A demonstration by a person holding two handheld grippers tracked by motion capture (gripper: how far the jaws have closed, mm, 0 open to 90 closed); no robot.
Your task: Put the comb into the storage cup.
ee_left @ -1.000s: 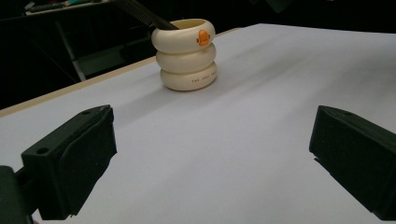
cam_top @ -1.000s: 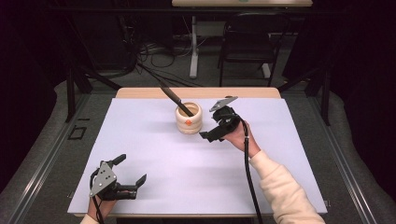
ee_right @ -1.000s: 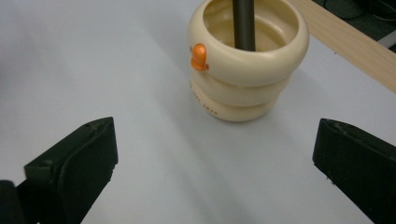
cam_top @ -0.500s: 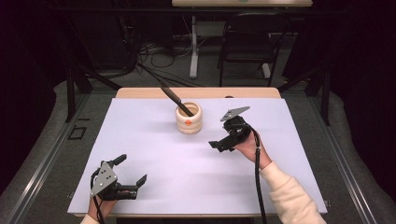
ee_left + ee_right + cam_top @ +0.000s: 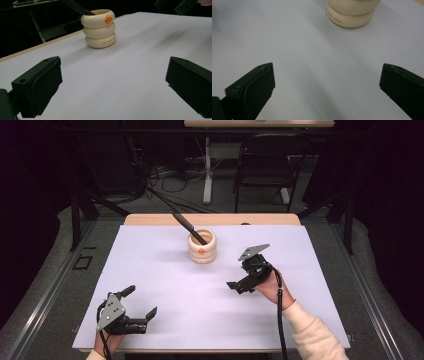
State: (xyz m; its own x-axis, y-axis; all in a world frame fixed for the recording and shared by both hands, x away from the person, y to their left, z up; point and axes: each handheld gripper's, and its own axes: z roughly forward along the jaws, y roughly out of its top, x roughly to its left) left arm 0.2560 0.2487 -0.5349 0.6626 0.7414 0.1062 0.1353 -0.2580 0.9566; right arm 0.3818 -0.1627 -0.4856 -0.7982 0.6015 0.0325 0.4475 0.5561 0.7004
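High view shows the cream ringed holder (image 5: 202, 248) at the bench's (image 5: 310, 250) far middle, a black utensil (image 5: 186, 225) leaning inside; right tool (image 5: 239, 285) and left tool (image 5: 140, 302), both released, sit apart from it.

The holder (image 5: 202, 247) stands on the desk (image 5: 150, 265) toward its far edge, near the middle from left to right, and a dark utensil (image 5: 189, 227) sits in it, leaning away to the far left of the holder. The right tool (image 5: 239, 285) lies nearer than the holder and to its right, near it. The left tool (image 5: 140, 301) is well apart from the holder, nearer and to its left, by the desk's near edge.
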